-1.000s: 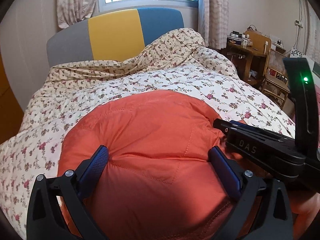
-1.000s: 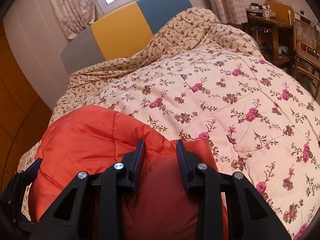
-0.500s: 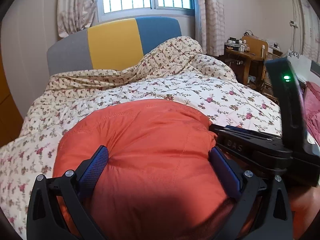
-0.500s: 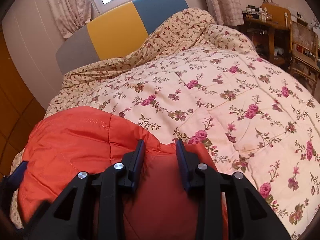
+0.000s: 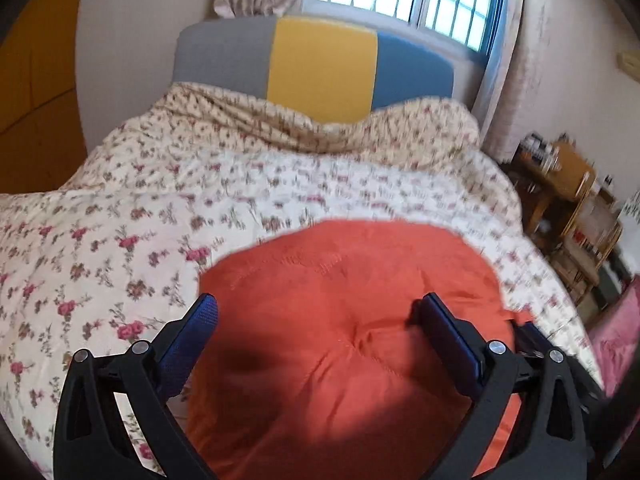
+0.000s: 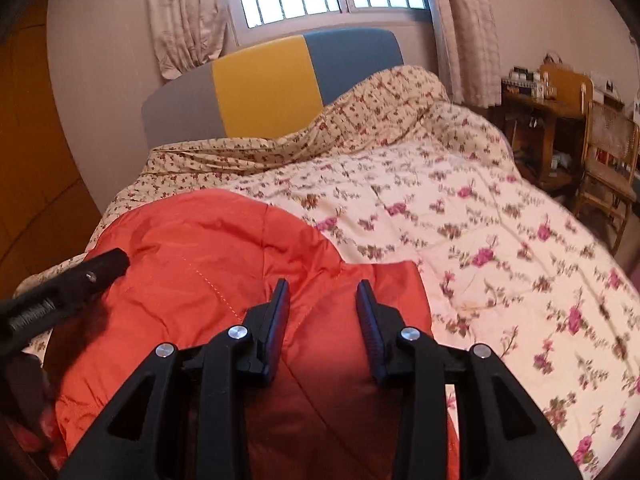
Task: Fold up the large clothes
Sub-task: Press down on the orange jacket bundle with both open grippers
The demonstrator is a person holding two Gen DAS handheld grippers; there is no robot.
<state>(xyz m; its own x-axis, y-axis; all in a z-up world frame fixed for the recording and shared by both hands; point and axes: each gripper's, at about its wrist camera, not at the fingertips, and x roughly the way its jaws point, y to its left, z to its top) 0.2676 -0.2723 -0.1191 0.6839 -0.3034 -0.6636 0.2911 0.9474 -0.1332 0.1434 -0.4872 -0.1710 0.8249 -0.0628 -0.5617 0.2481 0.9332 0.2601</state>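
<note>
An orange padded jacket lies bunched on the floral quilt near the front of the bed. My left gripper hangs over it, open wide; the jacket's bulge sits between the blue pads, whose left one is at the jacket's edge. In the right wrist view the jacket fills the lower left. My right gripper has a fold of it between its narrow-set jaws, which are opening. One black finger of the left gripper reaches in over the jacket from the left.
The quilt covers the whole bed up to a grey, yellow and blue headboard under a barred window. A wooden desk and chair stand to the right of the bed. An orange-brown wall panel is on the left.
Both views have lifted and rolled, showing more of the window. The left gripper slid so the jacket's left edge now meets its left pad. The right gripper's body has left the left view.
</note>
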